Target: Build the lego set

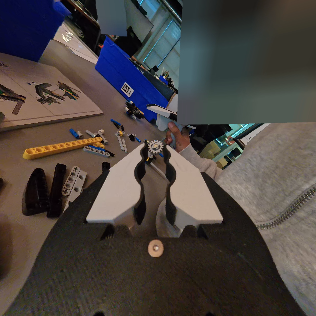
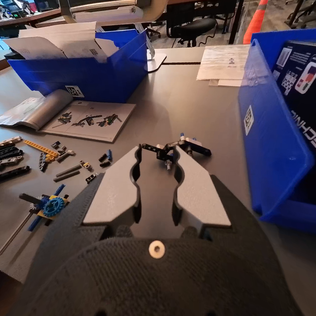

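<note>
Clearly the risk sits with the left gripper (image 1: 154, 147), whose fingertips close around a gear assembly (image 1: 154, 147): a grey gear on a small yellow and blue block with a thin axle trailing toward 5 o'clock. Only the very tips seem to bear on it, so I judge the hold shallow; a twist or a push from the side could spin the gear out or let the axle catch the table (image 1: 89, 89). The right-wrist view shows that same assembly low at 8 o'clock, its blue gear facing the camera. The right gripper (image 2: 158, 150) has its jaws apart and holds nothing, and its tips frame a black sub-assembly (image 2: 172, 150) lying on the table at 12 o'clock. If it closes from this angle, one finger may strike the white and blue pins sticking out and shove the piece toward the blue bin (image 2: 273, 153) at 3 o'clock rather than seat on it. Loose pins and axles (image 2: 68, 172) lie scattered at 9 o'clock, just beside the yellow beam (image 1: 63, 147), and a low sweep of either tool could scatter them. The open manual (image 2: 89, 119) rests at 10 o'clock, well apart from both tools.
</note>
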